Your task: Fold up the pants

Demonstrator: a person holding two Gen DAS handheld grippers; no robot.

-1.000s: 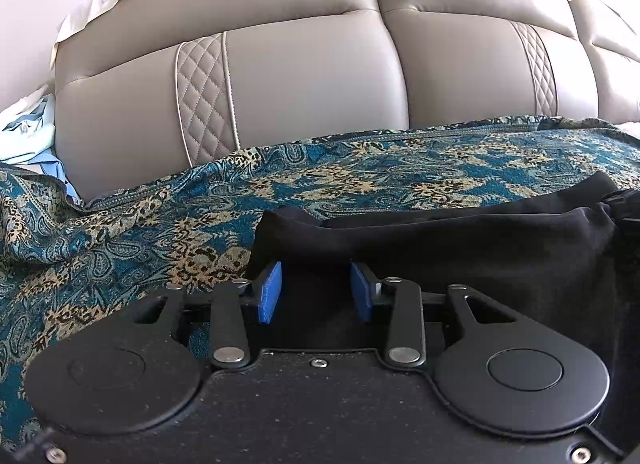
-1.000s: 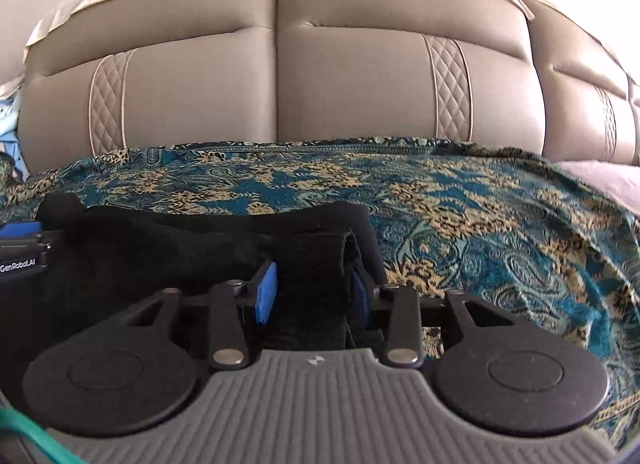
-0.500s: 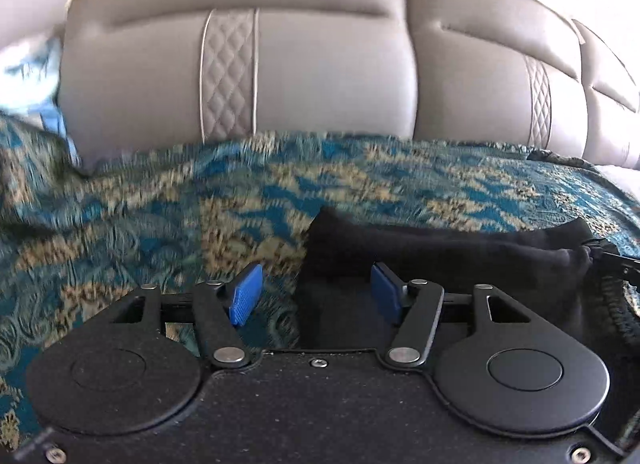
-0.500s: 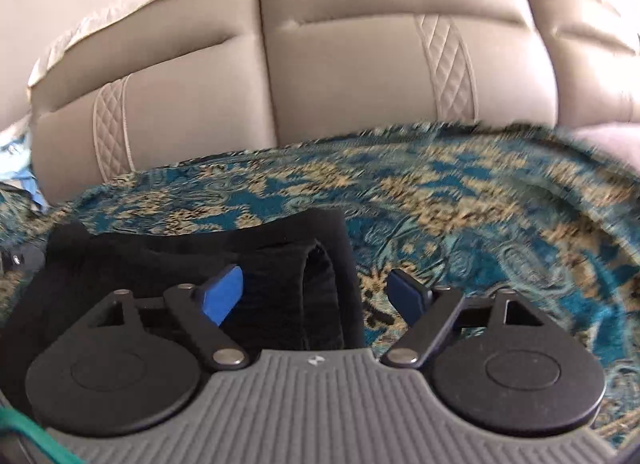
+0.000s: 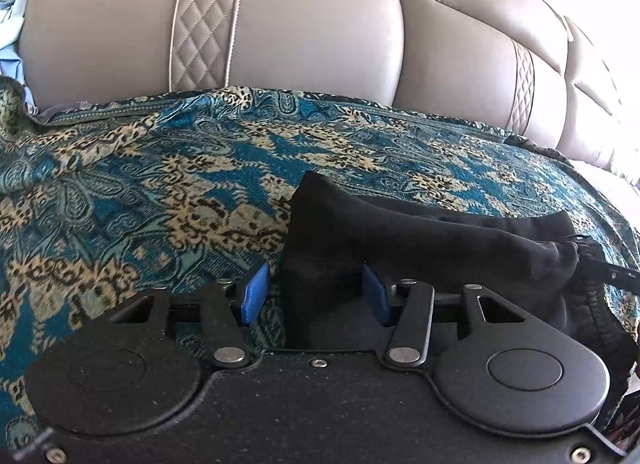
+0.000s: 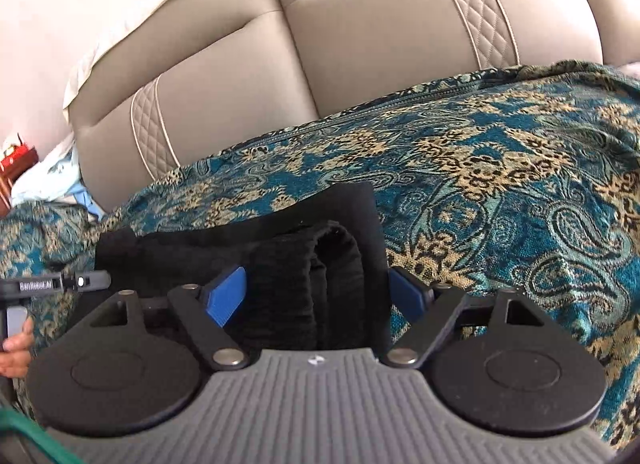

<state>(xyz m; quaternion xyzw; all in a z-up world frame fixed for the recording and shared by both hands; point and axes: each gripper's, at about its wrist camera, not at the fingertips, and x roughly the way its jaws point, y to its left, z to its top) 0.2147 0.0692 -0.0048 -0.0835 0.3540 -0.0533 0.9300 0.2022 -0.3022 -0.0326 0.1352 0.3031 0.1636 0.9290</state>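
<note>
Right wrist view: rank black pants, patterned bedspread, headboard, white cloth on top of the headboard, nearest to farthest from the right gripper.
1. black pants, between the open jaws of the right gripper
2. patterned bedspread, underneath and beyond
3. headboard, behind the bedspread
4. white cloth, upper left, draped over the headboard

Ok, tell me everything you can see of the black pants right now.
The black pants are a soft, matte knit, folded into a low, thick bundle lying on the teal and gold patterned cover in front of the beige headboard. At one end the ribbed waistband shows in stacked layers. Each hand-held gripper has an end between its blue pads: the left hand-held gripper has just narrowed around its corner, the right hand-held gripper stands wide, not pinching.
</note>
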